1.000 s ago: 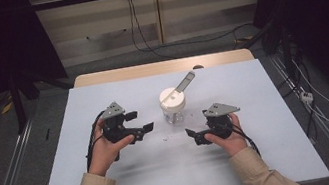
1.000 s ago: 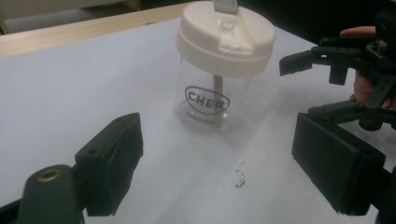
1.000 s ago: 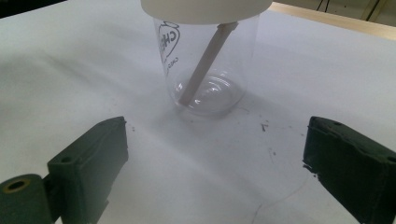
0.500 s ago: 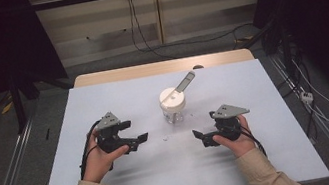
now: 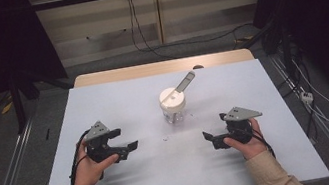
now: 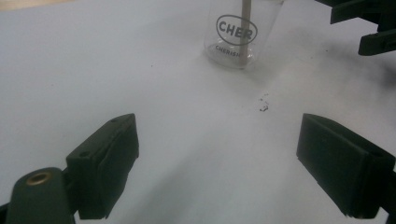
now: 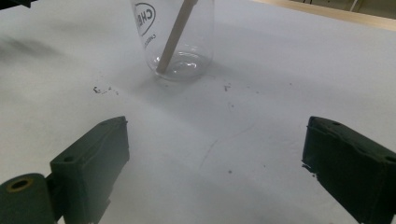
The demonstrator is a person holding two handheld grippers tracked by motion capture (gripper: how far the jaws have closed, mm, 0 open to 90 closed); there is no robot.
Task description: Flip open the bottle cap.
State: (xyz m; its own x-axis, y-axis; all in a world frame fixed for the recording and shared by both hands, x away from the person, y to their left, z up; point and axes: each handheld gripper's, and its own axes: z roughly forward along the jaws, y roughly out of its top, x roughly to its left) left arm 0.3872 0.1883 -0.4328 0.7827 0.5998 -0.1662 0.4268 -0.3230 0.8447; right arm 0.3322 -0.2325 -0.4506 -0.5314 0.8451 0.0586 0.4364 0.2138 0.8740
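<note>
A clear plastic cup point(image 5: 174, 107) stands upright a little above the centre of the high view, on the white table point(image 5: 118, 100). It has a white lid, and a flat pale wooden stick point(image 5: 184, 82) pokes out through it, leaning toward the upper right of the frame. In the left gripper view the cup point(image 6: 237, 35) sits at the top centre, its wall printed with a dark oval logo reading "CHER" and a smaller line beneath. In the right gripper view the cup point(image 7: 176, 39) appears at the top centre, transparent to its base, with the stick point(image 7: 173, 37) slanting down to rest at the bottom left of the inside.

The left gripper point(image 5: 121, 140) lies at the lower left of the high view, held by the left hand point(image 5: 90, 167), its jaws spread wide with nothing between them. The right gripper point(image 5: 212, 138) lies at the lower right, held by the right hand point(image 5: 248, 144), its jaws likewise wide apart and empty. Both grippers are well apart from the cup, each pointing inward. A few dark specks point(image 6: 264, 105) dot the table between them.
</note>
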